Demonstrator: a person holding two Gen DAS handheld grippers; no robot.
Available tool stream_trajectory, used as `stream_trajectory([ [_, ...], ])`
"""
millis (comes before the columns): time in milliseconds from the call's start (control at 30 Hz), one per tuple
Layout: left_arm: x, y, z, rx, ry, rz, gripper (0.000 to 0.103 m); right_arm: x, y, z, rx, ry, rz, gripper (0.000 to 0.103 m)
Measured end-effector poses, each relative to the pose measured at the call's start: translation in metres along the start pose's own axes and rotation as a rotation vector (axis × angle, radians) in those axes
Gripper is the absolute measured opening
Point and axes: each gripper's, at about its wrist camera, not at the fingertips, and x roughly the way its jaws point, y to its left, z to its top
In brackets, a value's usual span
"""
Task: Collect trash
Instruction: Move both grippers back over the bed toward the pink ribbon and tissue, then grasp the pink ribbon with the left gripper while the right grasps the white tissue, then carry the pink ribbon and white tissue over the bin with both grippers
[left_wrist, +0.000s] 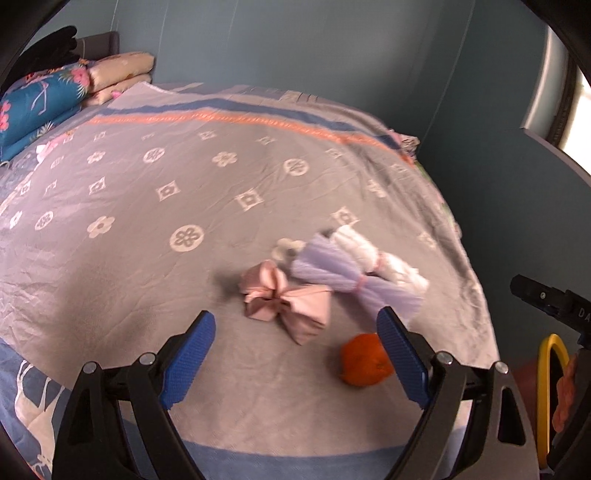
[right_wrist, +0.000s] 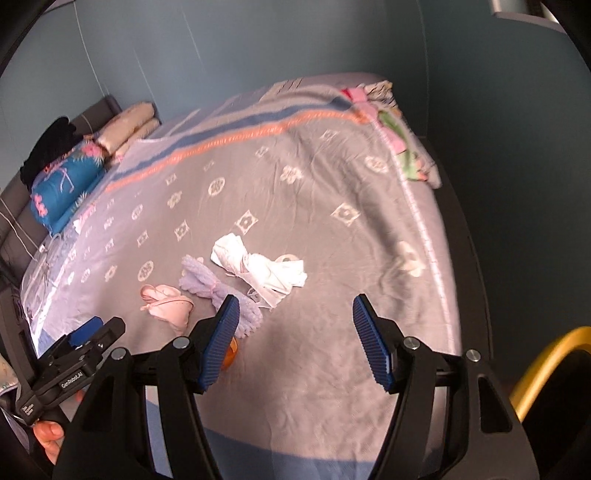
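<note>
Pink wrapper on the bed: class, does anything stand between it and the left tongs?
Nothing visible does. The pink wrapper lies on bare blanket just ahead of the open left tongs. The orange sits off beside the right-hand finger, and the lilac bundle lies beyond the wrapper.

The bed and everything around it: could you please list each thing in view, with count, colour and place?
bedspread: one, grey with white motifs and orange and blue stripes, covering the bed
pink bundle: one, tied, mid-bed
lilac bundle: one, tied, beside the pink one
white bundle: one, tied, next to the lilac one
orange fruit: one, near the bed's front edge
folded bedding: blue floral and beige stacks, at the head end
yellow-rimmed container: one, beside the bed
left tool: open, empty, blue pads
right tool: open, empty, blue pads
hand: one, holding the left tool
</note>
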Motion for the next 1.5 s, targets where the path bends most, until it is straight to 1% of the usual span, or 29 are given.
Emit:
stream_trajectory([
  [167,0.029,0.016,0.004,-0.020,0.032,0.027,0.086,0.047,0.013,0.008,-0.040,0.049,-0.005,0.061],
  [267,0.046,0.022,0.006,-0.049,0.062,0.038,0.086,0.072,0.019,0.013,-0.046,0.077,-0.002,0.061],
  [333,0.056,0.026,0.008,-0.073,0.078,0.031,0.086,0.089,0.026,0.017,-0.056,0.092,-0.005,0.061],
  [467,0.072,0.028,0.009,-0.083,0.089,0.031,0.086,0.115,0.035,0.021,-0.083,0.117,-0.010,0.061],
  [567,0.082,0.029,0.007,-0.092,0.106,0.013,0.085,0.134,0.042,0.023,-0.109,0.135,-0.005,0.061],
  [700,0.089,0.024,0.007,-0.080,0.108,-0.007,0.085,0.158,0.048,0.024,-0.146,0.175,-0.009,0.057],
  [800,0.094,0.019,0.005,-0.061,0.115,-0.027,0.084,0.168,0.051,0.024,-0.156,0.193,-0.013,0.055],
  [900,0.097,0.014,0.003,-0.047,0.123,-0.067,0.074,0.178,0.052,0.025,-0.167,0.208,-0.021,0.050],
  [967,0.098,0.012,0.002,-0.041,0.123,-0.089,0.063,0.181,0.053,0.025,-0.177,0.212,-0.024,0.047],
  [1033,0.101,0.009,0.000,-0.040,0.130,-0.112,0.055,0.185,0.052,0.027,-0.178,0.225,-0.025,0.045],
  [1100,0.103,0.005,-0.002,-0.034,0.138,-0.132,0.048,0.188,0.051,0.027,-0.169,0.231,-0.026,0.040],
  [1133,0.103,0.001,-0.003,-0.020,0.142,-0.141,0.040,0.188,0.051,0.027,-0.166,0.231,-0.024,0.038],
  [1167,0.103,-0.003,-0.003,-0.007,0.140,-0.146,0.036,0.188,0.052,0.027,-0.167,0.230,-0.024,0.032],
  [1200,0.103,-0.004,-0.004,-0.003,0.136,-0.142,0.035,0.188,0.052,0.027,-0.170,0.231,-0.021,0.027],
  [1367,0.100,0.000,-0.005,-0.035,0.135,-0.153,0.020,0.184,0.057,0.024,-0.183,0.226,-0.020,0.020],
  [1500,0.095,0.004,-0.004,-0.039,0.134,-0.157,0.017,0.179,0.057,0.023,-0.173,0.226,0.005,0.017],
])
